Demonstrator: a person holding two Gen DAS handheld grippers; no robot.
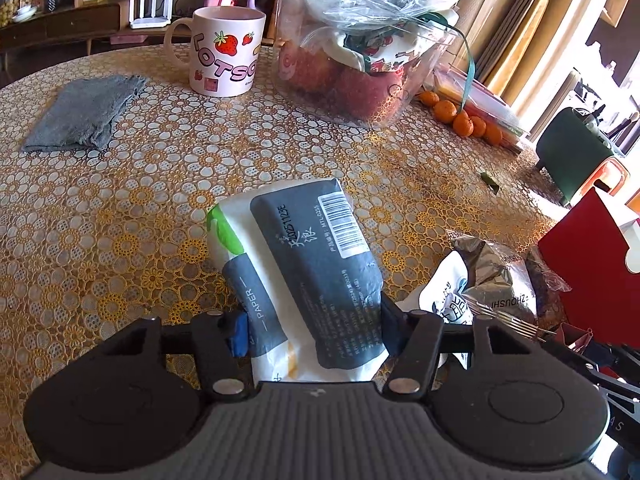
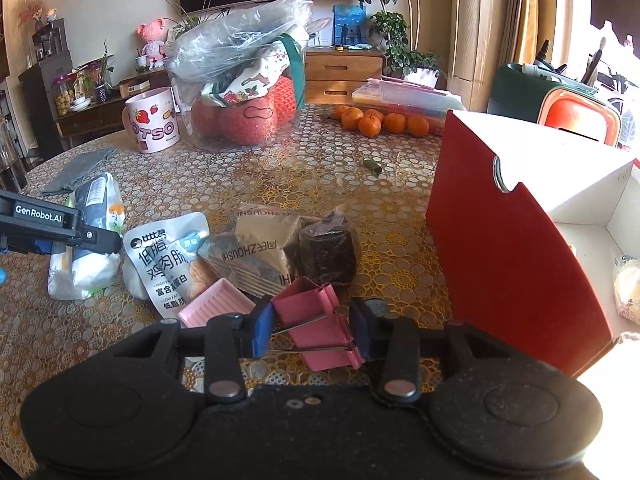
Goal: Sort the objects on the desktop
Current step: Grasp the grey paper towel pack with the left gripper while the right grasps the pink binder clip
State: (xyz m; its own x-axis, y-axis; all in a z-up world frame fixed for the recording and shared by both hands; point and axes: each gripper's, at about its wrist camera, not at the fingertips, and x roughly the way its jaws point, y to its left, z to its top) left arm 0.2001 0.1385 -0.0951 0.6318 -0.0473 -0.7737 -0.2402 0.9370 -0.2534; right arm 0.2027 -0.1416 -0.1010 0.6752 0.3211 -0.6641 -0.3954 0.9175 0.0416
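Both grippers (image 1: 312, 330) (image 2: 312, 330) clamped: tissue pack (image 1: 304, 272), pink clip (image 2: 316, 322)

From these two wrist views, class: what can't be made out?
- Red box contents: right view, front wall hides most.
- Tissue pack near end: left view, left gripper body covers it.
- Pink binder clip grip: right view, contact with right gripper pads unclear.
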